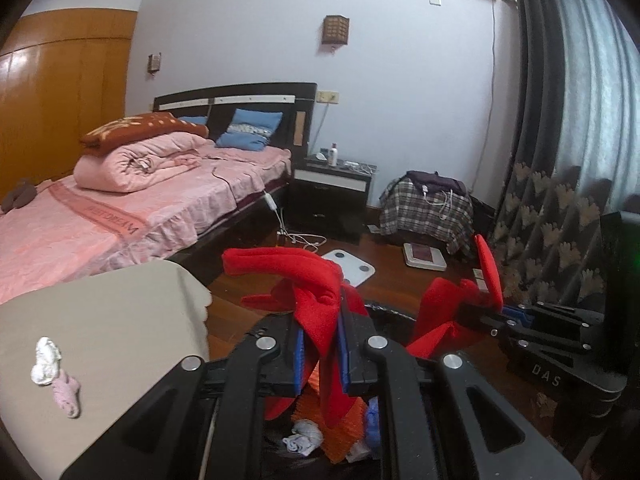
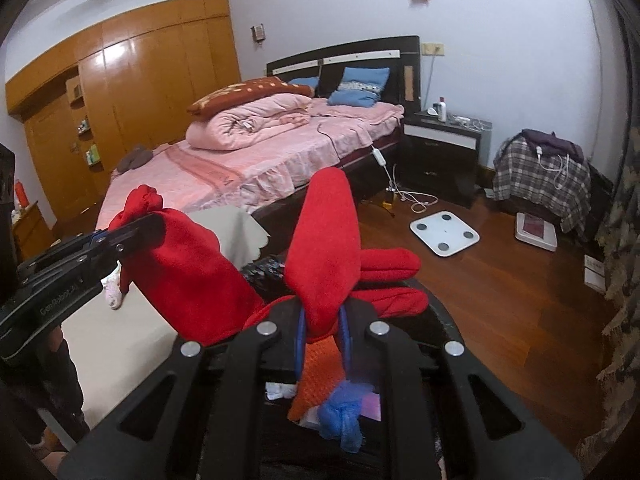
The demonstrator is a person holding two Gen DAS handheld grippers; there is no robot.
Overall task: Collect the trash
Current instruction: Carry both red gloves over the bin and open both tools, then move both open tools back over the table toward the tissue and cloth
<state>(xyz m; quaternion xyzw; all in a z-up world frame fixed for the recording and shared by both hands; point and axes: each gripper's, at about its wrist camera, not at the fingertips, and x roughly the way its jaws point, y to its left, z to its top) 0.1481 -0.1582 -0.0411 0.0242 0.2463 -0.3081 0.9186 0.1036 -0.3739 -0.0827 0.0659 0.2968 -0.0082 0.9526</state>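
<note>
On the far left, a beige worktop (image 1: 120, 320) carries a crumpled white tissue (image 1: 46, 362) and a small pink scrap (image 1: 67, 394), both not yet collected. Next along, the left hand-held gripper (image 1: 320, 354) is pinching a red cloth (image 1: 316, 304), its jaws pressed together on the fabric. Below hangs a black bin (image 2: 440, 328) already holding an orange cloth (image 2: 316, 376), a blue mesh wad (image 2: 344, 416) and paper. Further right, the right hand-held gripper (image 2: 322, 334) clamps the other red cloth (image 2: 324, 248). Judged step: carrying both over the bin; next, spreading each jaw so the cloth drops inside.
</note>
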